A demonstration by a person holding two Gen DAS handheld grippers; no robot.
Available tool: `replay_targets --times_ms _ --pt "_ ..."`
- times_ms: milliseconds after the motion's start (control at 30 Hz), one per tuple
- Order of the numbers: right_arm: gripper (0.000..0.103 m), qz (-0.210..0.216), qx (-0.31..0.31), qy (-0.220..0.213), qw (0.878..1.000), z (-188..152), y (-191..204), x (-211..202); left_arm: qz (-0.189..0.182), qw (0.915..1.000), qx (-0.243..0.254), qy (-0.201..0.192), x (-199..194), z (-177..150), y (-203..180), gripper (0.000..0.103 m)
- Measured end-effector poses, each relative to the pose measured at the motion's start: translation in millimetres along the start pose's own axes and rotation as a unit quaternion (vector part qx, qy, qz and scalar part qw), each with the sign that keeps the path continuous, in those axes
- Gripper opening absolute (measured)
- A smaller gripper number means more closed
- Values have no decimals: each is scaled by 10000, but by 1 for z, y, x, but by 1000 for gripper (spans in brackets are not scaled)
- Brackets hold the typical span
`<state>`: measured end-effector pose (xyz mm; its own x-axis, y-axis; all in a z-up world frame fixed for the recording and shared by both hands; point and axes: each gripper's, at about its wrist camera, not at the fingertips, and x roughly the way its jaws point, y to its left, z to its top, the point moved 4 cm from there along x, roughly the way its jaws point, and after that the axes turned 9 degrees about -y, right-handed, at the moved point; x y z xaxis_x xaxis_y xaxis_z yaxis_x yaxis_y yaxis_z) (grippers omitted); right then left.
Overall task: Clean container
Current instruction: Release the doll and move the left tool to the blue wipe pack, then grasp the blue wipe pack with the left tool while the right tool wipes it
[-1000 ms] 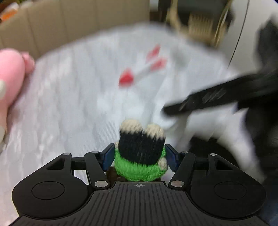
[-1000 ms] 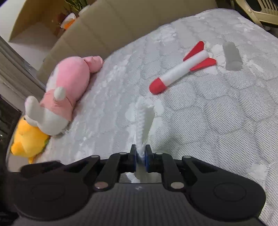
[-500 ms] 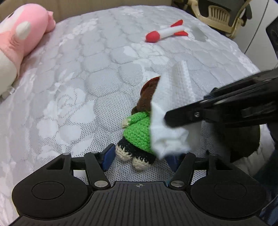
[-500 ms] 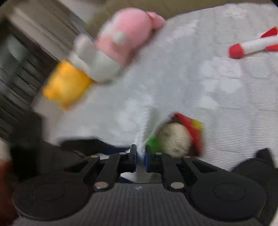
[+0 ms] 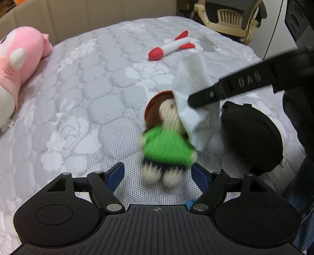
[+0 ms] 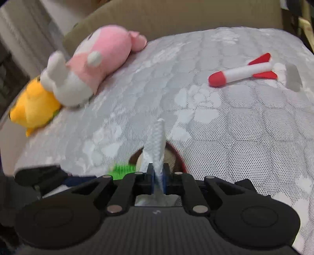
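A crocheted doll with a green top, cream legs and a brown and red hat lies on the grey quilted mattress, blurred. My left gripper is open, its blue pads either side of the doll's feet without touching. My right gripper is shut on a white paper towel. In the left wrist view the towel hangs over the doll's head from the right gripper's black finger. No container is recognisable.
A red and white toy rocket lies farther back on the mattress. A pink and white plush and a yellow plush lie at the left edge. A black rounded object sits right of the doll. A chair stands beyond the bed.
The doll, held in my left gripper a second ago, now lies free on the mattress between the open pads. My right gripper has swung over with the towel to the doll's head.
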<state>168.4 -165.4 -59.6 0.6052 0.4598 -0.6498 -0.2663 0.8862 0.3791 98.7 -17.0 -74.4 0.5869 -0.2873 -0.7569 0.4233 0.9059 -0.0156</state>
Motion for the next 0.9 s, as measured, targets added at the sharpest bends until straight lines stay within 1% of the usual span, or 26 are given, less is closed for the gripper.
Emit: replay_targets --times_ms 67,167,200,267,300,367,433,533,633,700,733,800,833,900 --pt "9 -253 59 78 9996 1 -8 4 -13 10000 -28 20 -1 -1 1 85" --pt "9 -789 -45 384 9961 -6 -23 20 33 9999 -109 62 -4 -1 4 86" --pt "9 -868 -43 443 9952 -7 -26 22 94 9998 -181 85 -8 -1 6 88" --pt "9 -952 -4 520 9941 -8 -31 25 214 9985 -462 177 -18 -1 13 92" --pt "9 -920 32 513 9944 -7 -32 25 154 9965 -776 281 -27 -2 19 93" --pt "10 -807 69 463 9956 -5 -29 22 -179 9887 -1353 615 -37 -9 27 93" --pt "10 -717 10 422 9965 -3 -26 22 -350 9772 -1803 1067 -41 -23 30 93" --pt "10 -604 -24 390 9974 -1 -21 21 -390 9665 -2010 1547 -31 -37 19 93" --pt "10 -522 4 340 9981 1 -21 17 -363 9656 -1921 1714 -5 -40 -2 93" --pt "11 -512 78 294 9982 2 -23 13 -434 9651 -1774 1875 14 -43 -21 89" --pt "11 -511 120 268 9983 3 -24 12 -435 9675 -1567 1937 21 -44 -31 74" --pt "10 -502 196 201 9983 6 -27 8 -488 9754 -1139 1826 26 -38 -47 72" --pt "10 -496 233 167 9984 7 -29 6 -602 9782 -991 1720 27 -33 -53 69" --pt "10 -447 302 97 9985 10 -31 3 -745 9830 -852 1448 31 -18 -59 68"
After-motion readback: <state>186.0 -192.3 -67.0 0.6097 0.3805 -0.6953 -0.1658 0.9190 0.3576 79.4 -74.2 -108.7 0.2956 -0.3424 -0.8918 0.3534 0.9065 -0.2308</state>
